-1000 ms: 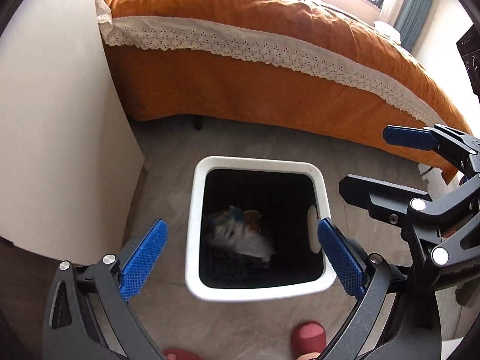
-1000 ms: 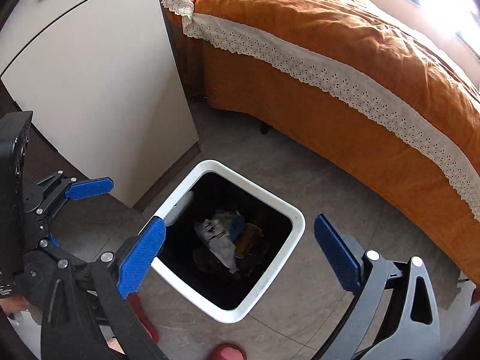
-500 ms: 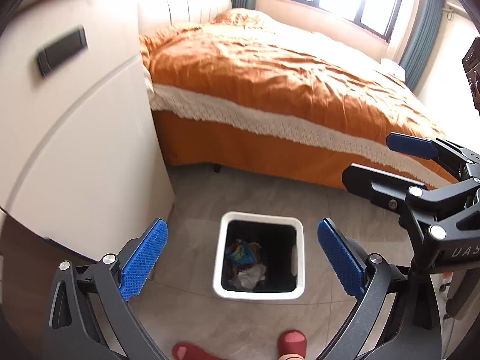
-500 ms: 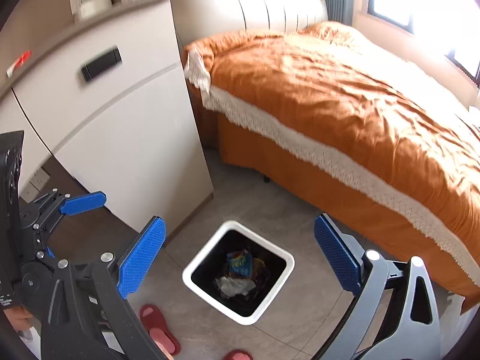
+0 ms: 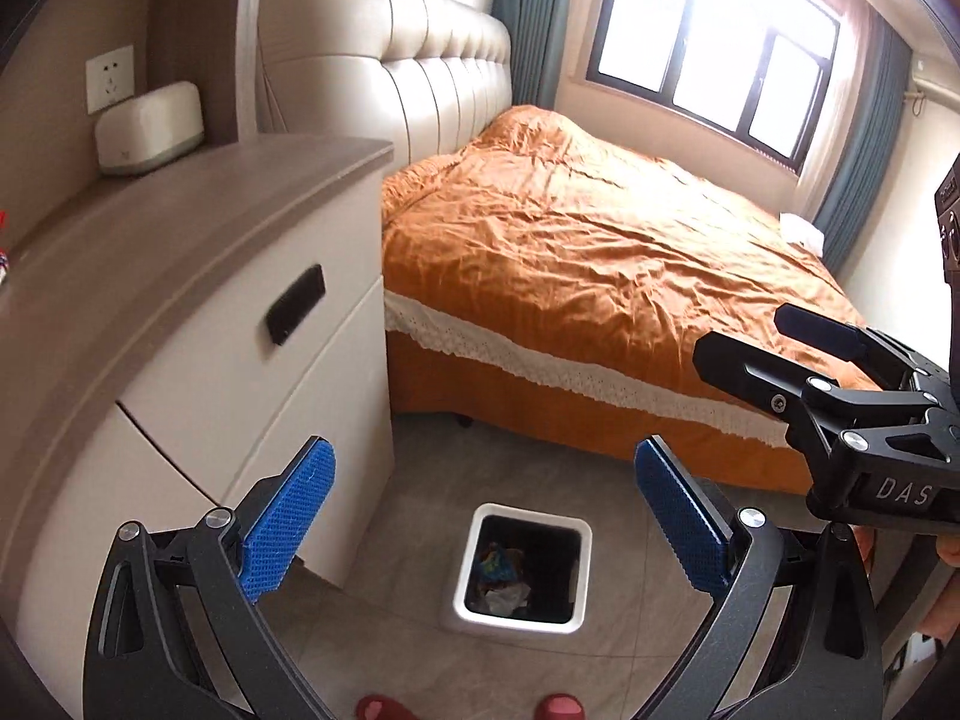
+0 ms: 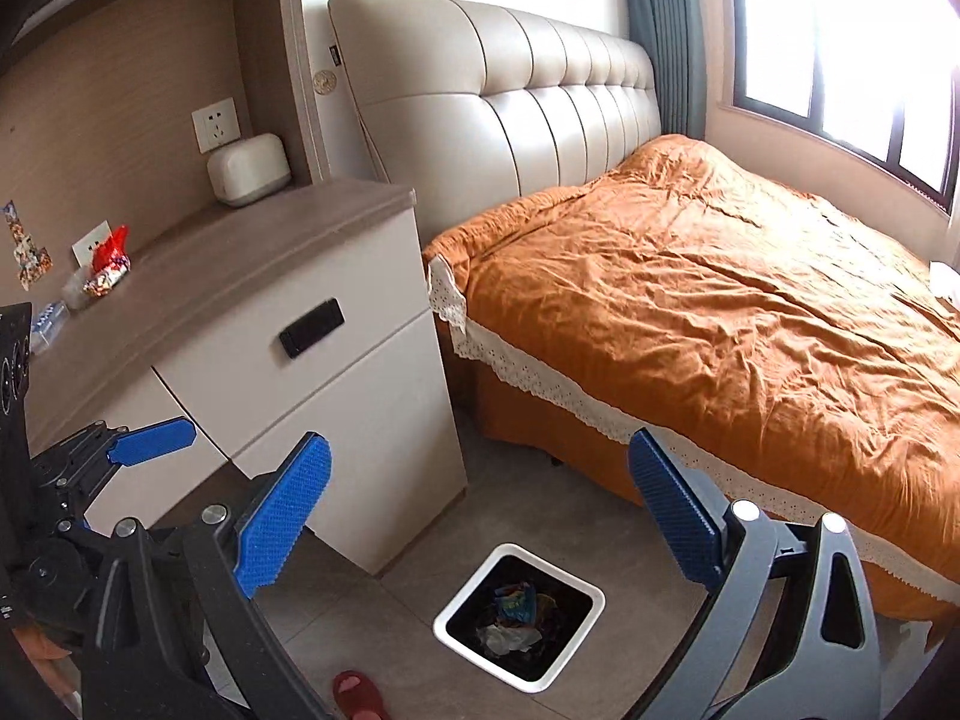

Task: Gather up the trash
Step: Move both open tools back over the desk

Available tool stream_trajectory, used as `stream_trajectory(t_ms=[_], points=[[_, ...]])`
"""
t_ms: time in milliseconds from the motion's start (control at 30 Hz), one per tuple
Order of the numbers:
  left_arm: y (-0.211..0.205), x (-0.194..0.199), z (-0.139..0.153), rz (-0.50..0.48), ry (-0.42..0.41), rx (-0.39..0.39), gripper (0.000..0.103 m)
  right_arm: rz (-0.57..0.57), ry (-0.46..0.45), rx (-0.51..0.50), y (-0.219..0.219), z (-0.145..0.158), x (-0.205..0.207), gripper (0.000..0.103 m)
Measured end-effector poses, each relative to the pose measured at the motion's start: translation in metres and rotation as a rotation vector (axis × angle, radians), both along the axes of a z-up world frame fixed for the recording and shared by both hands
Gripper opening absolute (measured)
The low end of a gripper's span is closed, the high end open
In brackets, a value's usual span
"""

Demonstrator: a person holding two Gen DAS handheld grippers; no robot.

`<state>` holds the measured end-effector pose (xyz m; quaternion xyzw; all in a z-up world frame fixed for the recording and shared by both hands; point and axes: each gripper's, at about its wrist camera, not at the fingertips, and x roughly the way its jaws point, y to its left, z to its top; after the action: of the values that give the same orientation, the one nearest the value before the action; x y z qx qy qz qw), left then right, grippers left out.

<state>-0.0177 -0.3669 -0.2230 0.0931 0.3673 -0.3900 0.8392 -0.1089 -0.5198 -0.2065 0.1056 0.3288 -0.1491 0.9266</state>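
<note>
Both my grippers hang high over the floor with fingers spread wide and nothing between them. In the left wrist view, my left gripper [image 5: 483, 516] frames the white bin [image 5: 516, 618] below, which stands on the grey tiled floor [image 5: 390, 648] between the blue pads [image 5: 288, 516], well apart from them. In the right wrist view, my right gripper [image 6: 480, 516] shows the same bin [image 6: 588, 600] low between its pads, turned corner-on. The bin stands upright, mouth upward, near-square, so no long axis can be told; crumpled wrappers [image 6: 513, 612] lie inside it. More wrappers [image 6: 108, 267] rest on the brown surface [image 6: 240, 252] of the white cabinet [image 6: 372, 420] beside it, near a small white box [image 6: 246, 168]. An orange bed [image 6: 720, 300] with a padded headboard [image 6: 510, 108] fills the room beyond, under a window [image 5: 708, 42].
</note>
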Motion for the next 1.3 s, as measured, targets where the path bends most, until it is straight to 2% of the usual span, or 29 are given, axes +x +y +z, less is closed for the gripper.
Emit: stream_trajectory(t_ms=[133,367,767,1033,1300], points=[[0.022,0.006,0.036,0.044,-0.037,-0.026,0.098,0.018,-0.056,-0.003,0.018,0.028,0.006,0.099],[0.062,0.021,0.071,0.115,-0.088,-0.032,0.098,0.098,-0.124,-0.03,0.055,0.068,0.037,0.099],[0.178,0.091,0.117,0.329,-0.192,-0.024,0.098,0.298,-0.221,-0.071,0.156,0.12,0.136,0.099],[0.245,0.127,0.134,0.504,-0.238,-0.003,0.098,0.433,-0.271,-0.076,0.215,0.14,0.188,0.099],[0.283,0.155,0.127,0.667,-0.247,0.056,0.098,0.575,-0.257,-0.052,0.255,0.136,0.236,0.099]])
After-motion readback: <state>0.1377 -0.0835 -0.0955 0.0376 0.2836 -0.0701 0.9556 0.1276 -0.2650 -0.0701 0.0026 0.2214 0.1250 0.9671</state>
